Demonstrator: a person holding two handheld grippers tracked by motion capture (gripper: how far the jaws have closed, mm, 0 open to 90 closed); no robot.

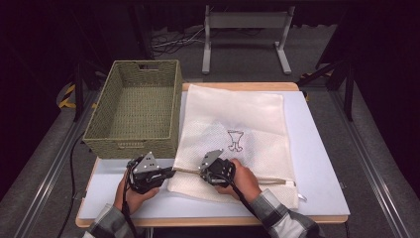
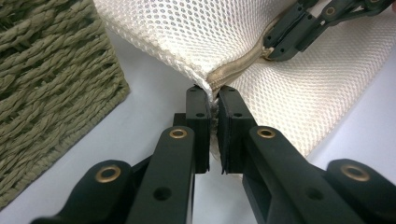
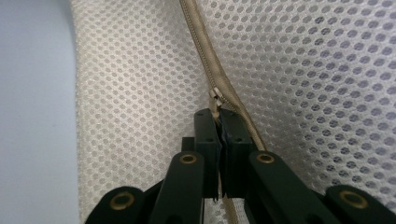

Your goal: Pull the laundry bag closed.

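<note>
White mesh laundry bag lies flat on the worktop, long side running away from the person, w/ a small line drawing printed near its middle. Its near end has a beige zipper running across, approx parallel to the worktop's front edge. Left tool sits at the bag's near-left corner; in the left gripper view its jaws are pressed together on that corner, right where the zipper tape ends, mesh pinched between the pads. Right tool is just beside it, a bit further along the zipper line; in the right gripper view the jaws are closed tight on the little zipper pull, w/ the zipper teeth running up & away from the pinch across the mesh. The left gripper view also catches the right tool's black jaws at top right, nipped on the zipper seam. Both tools are near each other, not touching, each held in a hand w/ plaid sleeves coming in from the front edge. Woven green-ish basket stands on the worktop's left side, touching or v. close to the bag's left edge, open top up, nothing visible inside. Bag is outside the basket, resting on the worktop; near-left corner looks slightly lifted where the left tool grips it.
</note>
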